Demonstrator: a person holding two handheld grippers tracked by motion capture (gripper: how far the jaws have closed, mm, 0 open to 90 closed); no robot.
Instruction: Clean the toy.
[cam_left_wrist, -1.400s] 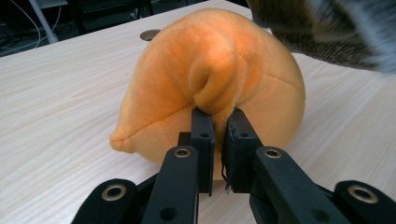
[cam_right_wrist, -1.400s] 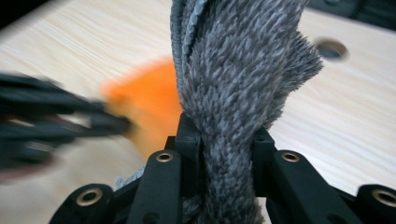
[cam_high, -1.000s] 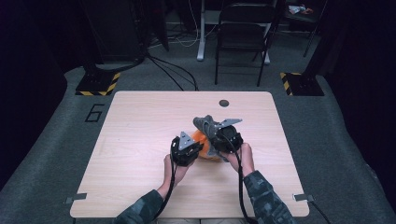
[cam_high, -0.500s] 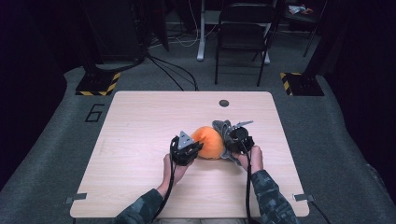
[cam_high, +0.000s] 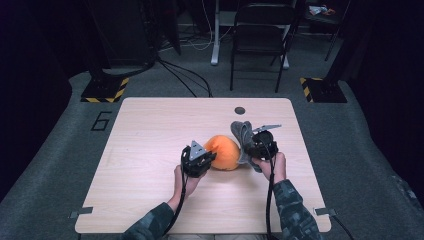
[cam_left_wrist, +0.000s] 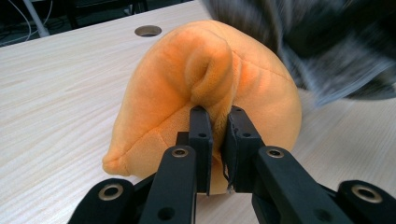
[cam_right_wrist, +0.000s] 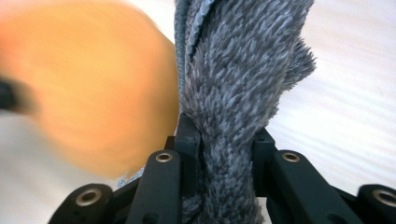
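The orange plush (cam_high: 223, 152) sits near the middle of the table (cam_high: 150, 130), with the grey furry cloth (cam_high: 243, 135) touching its right side. Both look soft, light and squashy, so a pinched fold or seam seems the surest hold. The left gripper (cam_left_wrist: 217, 140) is clamped on a raised fold of the plush; the right gripper (cam_right_wrist: 219, 144) squeezes a thick bunch of the cloth. The cloth may be a cover for the plush, though blur hides this. The tabletop is pale wood grain, with a chair (cam_high: 260, 30) beyond it on grey carpet.
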